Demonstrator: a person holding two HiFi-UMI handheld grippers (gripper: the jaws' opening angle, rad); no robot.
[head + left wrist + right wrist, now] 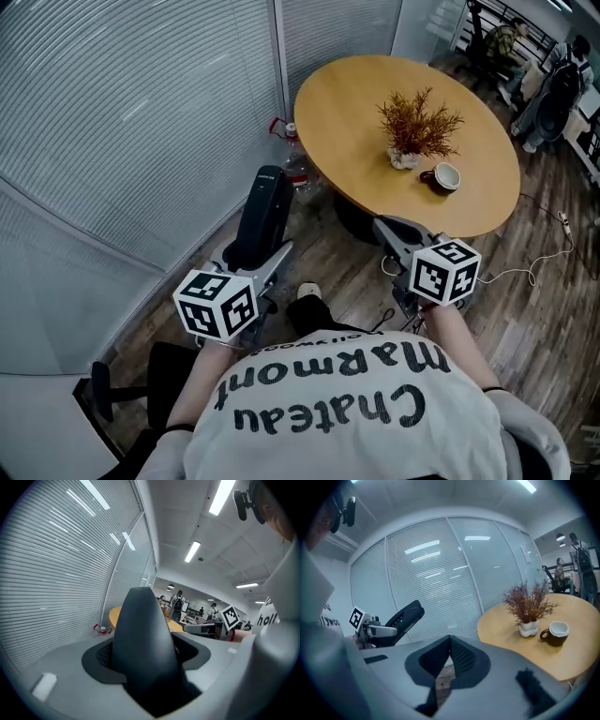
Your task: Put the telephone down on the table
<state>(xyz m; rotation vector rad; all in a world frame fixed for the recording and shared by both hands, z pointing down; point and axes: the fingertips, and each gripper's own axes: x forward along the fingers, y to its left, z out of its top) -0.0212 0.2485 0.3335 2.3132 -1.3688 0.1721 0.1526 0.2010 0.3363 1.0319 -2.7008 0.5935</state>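
The left gripper (251, 264) is clamped on the telephone (263, 208), a black handset standing up between the jaws. Its lower end sits between the pads and its upper end leans toward the round wooden table (356, 112). The handset is in the air off the table's near-left edge, not over the tabletop (under it is the plank floor (337, 267)). In the left gripper view the handset fills the whole gap, with a jaw against each side.

The right gripper (449, 640) holds nothing. Its jaws are together, the ribbed pads meeting at the tips, and it is held just short of the table's near edge, pointing toward it.

On the table's right half a dried reddish plant (418, 122) stands in a small white pot. A brown cup (444, 176) with a white inside sits just beside it, on the side nearer the person. A clear bottle (296, 169) stands on the floor close against the table's left edge.
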